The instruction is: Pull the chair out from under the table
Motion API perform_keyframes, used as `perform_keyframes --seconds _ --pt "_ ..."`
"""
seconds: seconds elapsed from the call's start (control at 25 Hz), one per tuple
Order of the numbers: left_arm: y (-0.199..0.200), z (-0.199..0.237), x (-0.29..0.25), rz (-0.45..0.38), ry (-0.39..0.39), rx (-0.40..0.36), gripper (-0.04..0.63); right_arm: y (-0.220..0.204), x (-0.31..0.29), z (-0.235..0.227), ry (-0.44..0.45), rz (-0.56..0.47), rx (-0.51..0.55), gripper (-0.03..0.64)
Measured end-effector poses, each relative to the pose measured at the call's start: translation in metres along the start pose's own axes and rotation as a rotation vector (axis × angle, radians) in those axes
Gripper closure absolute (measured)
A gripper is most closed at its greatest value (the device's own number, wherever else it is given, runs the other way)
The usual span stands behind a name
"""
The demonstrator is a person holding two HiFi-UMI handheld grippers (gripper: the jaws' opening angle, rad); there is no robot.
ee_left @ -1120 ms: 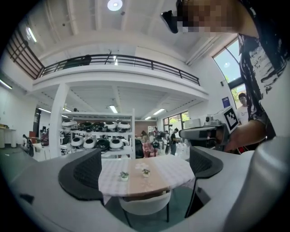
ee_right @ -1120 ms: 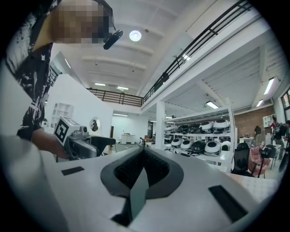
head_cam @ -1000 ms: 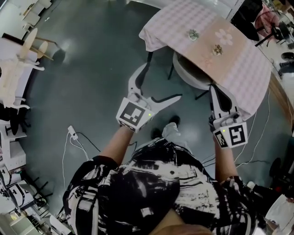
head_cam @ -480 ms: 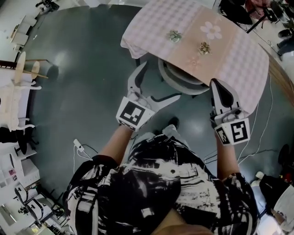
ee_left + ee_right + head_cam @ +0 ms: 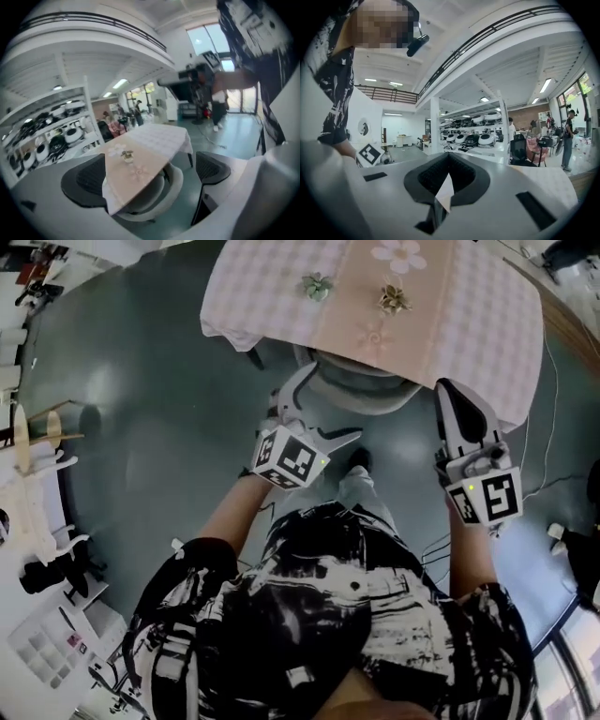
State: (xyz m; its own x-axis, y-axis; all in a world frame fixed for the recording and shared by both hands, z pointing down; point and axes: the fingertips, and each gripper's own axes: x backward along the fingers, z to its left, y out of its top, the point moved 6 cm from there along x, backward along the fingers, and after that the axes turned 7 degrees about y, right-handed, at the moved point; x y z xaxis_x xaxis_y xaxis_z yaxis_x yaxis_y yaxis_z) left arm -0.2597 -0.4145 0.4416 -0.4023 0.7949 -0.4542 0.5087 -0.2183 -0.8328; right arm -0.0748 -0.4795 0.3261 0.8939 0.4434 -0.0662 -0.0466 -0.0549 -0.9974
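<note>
Reach step: chair not yet gripped.
The chair [image 5: 375,399] is seen tucked under the surface [image 5: 281,296], w/ only its round rim poking out past the cloth. The left tool [image 5: 333,401] is spread wide just beside that rim, nothing in it. The right tool [image 5: 452,395] is clenched on nothing, near the cloth edge. Next, prob.: the rim must be gripped, then pulled back.

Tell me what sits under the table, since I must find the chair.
A grey chair, tucked in: its curved back shows past the tablecloth. The cloth covers its far part.
</note>
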Motion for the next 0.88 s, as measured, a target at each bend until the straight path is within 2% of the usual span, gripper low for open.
perform_keyframes --seconds 0.12,0.16,0.24,0.36,0.48,0.68,0.72,0.8,0.88 --pt "-0.047 -0.032 -0.046 0.12 -0.184 -0.305 0.025 -0.014 0.002 -0.003 -0.075 0.032 -0.028 0.617" --pt "-0.063 -0.043 -0.061 0.153 -0.242 -0.385 0.025 -0.019 0.002 -0.003 -0.091 0.043 -0.035 0.617" --pt "-0.095 -0.064 -0.09 0.221 -0.353 -0.497 0.025 -0.027 0.001 -0.004 -0.114 0.057 -0.045 0.617" --pt "-0.137 -0.089 -0.13 0.333 -0.485 -0.61 0.026 -0.038 -0.001 -0.007 -0.137 0.071 -0.06 0.617" --pt "-0.16 -0.101 -0.158 0.394 -0.541 -0.658 0.028 -0.047 0.0 -0.008 -0.156 0.086 -0.075 0.617" --pt "-0.183 -0.114 -0.177 0.443 -0.609 -0.67 0.03 -0.06 0.003 -0.011 -0.176 0.1 -0.096 0.617" --pt "-0.184 -0.115 -0.178 0.448 -0.616 -0.672 0.047 -0.062 0.004 -0.011 -0.178 0.101 -0.099 0.617" --pt "-0.186 -0.116 -0.178 0.452 -0.621 -0.671 0.11 -0.065 0.005 -0.012 -0.18 0.101 -0.104 0.617" --pt "-0.191 -0.117 -0.177 0.458 -0.606 -0.709 0.245 -0.066 0.004 -0.011 -0.177 0.101 -0.103 0.617"
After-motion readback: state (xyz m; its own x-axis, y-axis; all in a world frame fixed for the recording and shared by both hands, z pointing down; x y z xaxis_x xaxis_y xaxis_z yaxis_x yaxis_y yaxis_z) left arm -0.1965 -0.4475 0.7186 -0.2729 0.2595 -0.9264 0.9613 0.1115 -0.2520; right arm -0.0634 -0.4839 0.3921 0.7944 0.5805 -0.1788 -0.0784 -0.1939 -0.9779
